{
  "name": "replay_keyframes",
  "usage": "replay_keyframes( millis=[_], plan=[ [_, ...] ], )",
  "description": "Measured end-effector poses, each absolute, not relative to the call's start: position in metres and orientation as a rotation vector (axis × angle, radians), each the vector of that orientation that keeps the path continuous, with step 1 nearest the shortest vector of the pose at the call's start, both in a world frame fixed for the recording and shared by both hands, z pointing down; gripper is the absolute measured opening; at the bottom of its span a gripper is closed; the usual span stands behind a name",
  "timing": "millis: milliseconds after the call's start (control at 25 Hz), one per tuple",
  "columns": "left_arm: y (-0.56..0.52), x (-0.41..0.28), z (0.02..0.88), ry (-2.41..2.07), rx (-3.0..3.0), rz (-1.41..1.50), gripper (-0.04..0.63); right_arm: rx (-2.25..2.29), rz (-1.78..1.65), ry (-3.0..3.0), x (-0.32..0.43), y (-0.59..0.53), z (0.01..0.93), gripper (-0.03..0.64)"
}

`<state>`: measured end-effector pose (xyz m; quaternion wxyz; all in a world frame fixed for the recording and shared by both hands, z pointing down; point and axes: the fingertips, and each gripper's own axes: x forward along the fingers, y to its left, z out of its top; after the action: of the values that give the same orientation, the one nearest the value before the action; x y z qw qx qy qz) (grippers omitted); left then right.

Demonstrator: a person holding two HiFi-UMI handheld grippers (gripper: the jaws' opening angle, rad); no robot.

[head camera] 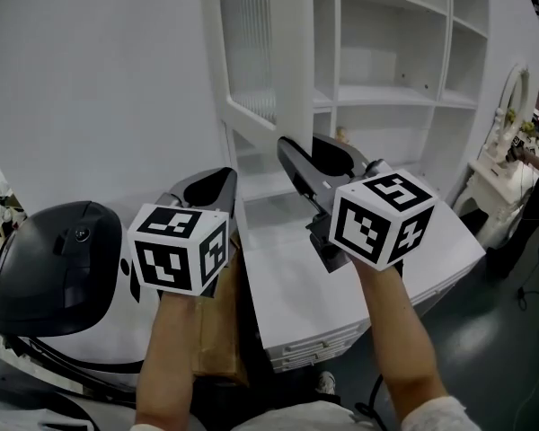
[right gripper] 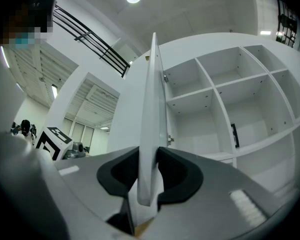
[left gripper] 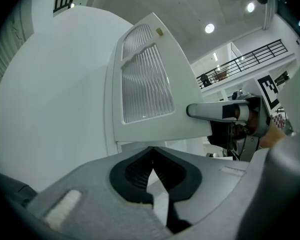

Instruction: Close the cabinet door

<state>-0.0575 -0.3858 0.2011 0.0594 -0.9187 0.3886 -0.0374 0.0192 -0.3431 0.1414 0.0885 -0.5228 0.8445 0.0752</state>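
White shelf unit up front | right gripper clamped onto cabinet door, at its bottom corner | left gripper squeezed closed, nothing in it

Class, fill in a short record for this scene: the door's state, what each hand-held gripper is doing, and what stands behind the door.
cabinet door: open, seen edge-on from the right gripper view; ribbed panel in its frame
right hand-held gripper: jaws closed on the door's edge
left hand-held gripper: jaws together, nothing between them, not touching the door
shelves: white, exposed beside the open door
task status: door not yet closed
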Motion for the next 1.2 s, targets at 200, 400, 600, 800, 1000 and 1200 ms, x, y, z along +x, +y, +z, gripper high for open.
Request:
replay_keyframes(
  millis=[200, 400, 600, 800, 1000, 1200],
  plan=[
    [-0.390, -0.032, 0.195, 1.155, -2.784, -0.109, 0.005, -1.562, 0.218, 2.519, 0.041, -0.348, 0.140, 0.084],
    [-0.397, -0.019, 0.194, 1.161, -2.779, -0.104, 0.005, -1.541, 0.209, 2.535, 0.054, -0.353, 0.140, 0.081],
    [-0.402, -0.006, 0.193, 1.171, -2.773, -0.105, 0.005, -1.537, 0.200, 2.529, 0.072, -0.360, 0.140, 0.075],
    [-0.409, 0.010, 0.191, 1.179, -2.772, -0.103, 0.005, -1.525, 0.184, 2.531, 0.091, -0.369, 0.140, 0.075],
    [-0.416, 0.028, 0.189, 1.190, -2.766, -0.100, 0.005, -1.510, 0.169, 2.538, 0.110, -0.377, 0.139, 0.075],
    [-0.428, 0.040, 0.189, 1.215, -2.765, -0.099, 0.005, -1.485, 0.148, 2.545, 0.128, -0.390, 0.138, 0.081]
  ],
)
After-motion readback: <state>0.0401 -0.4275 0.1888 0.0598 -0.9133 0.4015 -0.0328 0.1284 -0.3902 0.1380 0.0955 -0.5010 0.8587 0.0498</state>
